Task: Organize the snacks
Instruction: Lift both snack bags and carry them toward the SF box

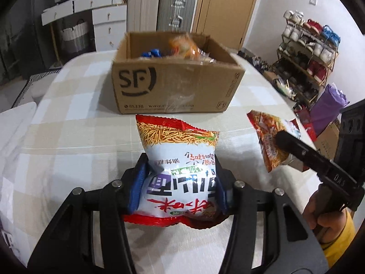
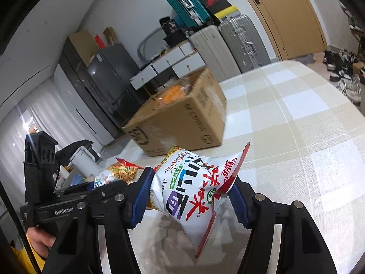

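My left gripper [image 1: 179, 182] is shut on a red and white noodle snack bag [image 1: 180, 159], held above the checked tablecloth. My right gripper [image 2: 190, 196] is shut on a second noodle snack bag [image 2: 194, 187] of the same kind, tilted; it also shows in the left wrist view [image 1: 271, 137] at right. An open cardboard SF box [image 1: 173, 82] stands ahead on the table and holds an orange packet [image 1: 182, 45] and blue items [image 1: 152, 53]. In the right wrist view the box [image 2: 182, 118] is ahead to the left.
The checked tablecloth [image 2: 296, 137] covers the table. Suitcases [image 1: 175, 9], white drawers [image 1: 107, 22] and a door stand behind. A shoe rack [image 1: 305, 52] and a purple bag [image 1: 328, 107] are at right. My left gripper's body [image 2: 57, 201] shows at lower left.
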Tool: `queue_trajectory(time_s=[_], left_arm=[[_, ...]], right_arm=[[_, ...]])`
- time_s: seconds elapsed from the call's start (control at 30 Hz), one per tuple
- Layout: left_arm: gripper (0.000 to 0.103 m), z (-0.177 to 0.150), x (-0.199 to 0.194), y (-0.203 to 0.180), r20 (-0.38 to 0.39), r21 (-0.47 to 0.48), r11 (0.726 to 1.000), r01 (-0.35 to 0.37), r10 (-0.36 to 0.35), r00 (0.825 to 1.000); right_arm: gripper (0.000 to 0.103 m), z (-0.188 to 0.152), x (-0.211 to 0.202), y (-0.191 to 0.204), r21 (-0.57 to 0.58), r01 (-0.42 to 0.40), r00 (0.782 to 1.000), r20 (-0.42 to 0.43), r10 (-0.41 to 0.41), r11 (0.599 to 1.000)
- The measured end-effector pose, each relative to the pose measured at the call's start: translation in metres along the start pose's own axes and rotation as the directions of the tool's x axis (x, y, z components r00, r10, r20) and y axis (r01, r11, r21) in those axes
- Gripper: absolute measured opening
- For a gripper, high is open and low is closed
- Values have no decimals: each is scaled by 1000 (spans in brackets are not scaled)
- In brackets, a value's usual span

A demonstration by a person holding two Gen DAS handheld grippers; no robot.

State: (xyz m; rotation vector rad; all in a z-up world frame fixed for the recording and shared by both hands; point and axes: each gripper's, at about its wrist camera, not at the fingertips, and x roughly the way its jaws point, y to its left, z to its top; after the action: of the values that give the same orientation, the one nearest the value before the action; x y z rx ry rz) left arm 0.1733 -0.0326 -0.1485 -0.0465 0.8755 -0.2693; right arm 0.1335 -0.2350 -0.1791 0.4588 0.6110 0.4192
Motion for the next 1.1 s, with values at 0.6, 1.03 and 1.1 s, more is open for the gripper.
queue_trajectory(time_s=[0.6,1.03,1.1], left_arm=[[49,-35,-181,-7,215,19,997,72,-75,974],[49,-71,-275,1,292,5,994,111,-108,950],[49,-70,-278,5,297,0,994,111,-106,949]], right_arm=[[64,10,-107,107,-154,-42,989,131,63,987],[64,-1,-151,141,-220,-35,984,161,72,975],[64,0,-152,143,-225,-30,984,165,68,974]])
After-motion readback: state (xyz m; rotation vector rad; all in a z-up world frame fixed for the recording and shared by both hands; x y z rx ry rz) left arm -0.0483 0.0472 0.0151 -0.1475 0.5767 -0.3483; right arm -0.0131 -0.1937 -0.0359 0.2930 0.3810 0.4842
